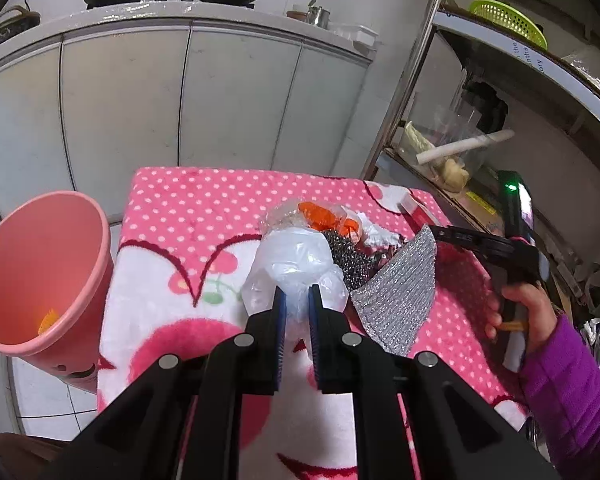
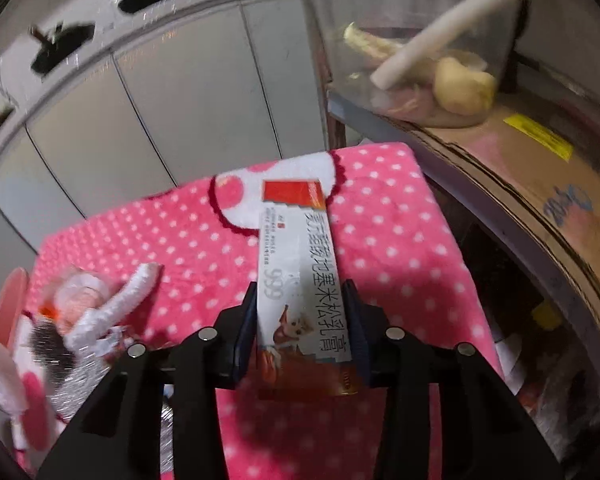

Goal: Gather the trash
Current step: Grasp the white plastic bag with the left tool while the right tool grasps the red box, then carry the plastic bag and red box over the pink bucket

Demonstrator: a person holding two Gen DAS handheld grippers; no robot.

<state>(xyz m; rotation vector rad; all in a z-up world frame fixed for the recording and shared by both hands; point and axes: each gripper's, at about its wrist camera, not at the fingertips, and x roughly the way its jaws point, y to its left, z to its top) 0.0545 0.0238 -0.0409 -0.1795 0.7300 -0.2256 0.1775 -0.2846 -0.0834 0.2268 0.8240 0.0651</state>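
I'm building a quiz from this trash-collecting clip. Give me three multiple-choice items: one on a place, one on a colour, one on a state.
1. Where is the bin?
A left of the table
B on the shelf
C on the counter

2. What colour is the blanket?
A plain blue
B pink with white dots
C green

3. What is the left gripper doing?
A hanging open
B clamped on a clear plastic bag
C holding a box

Answers: 1 A, it stands at the table's left edge; 2 B, dots cover it; 3 B, the plastic is pinched between the fingers.
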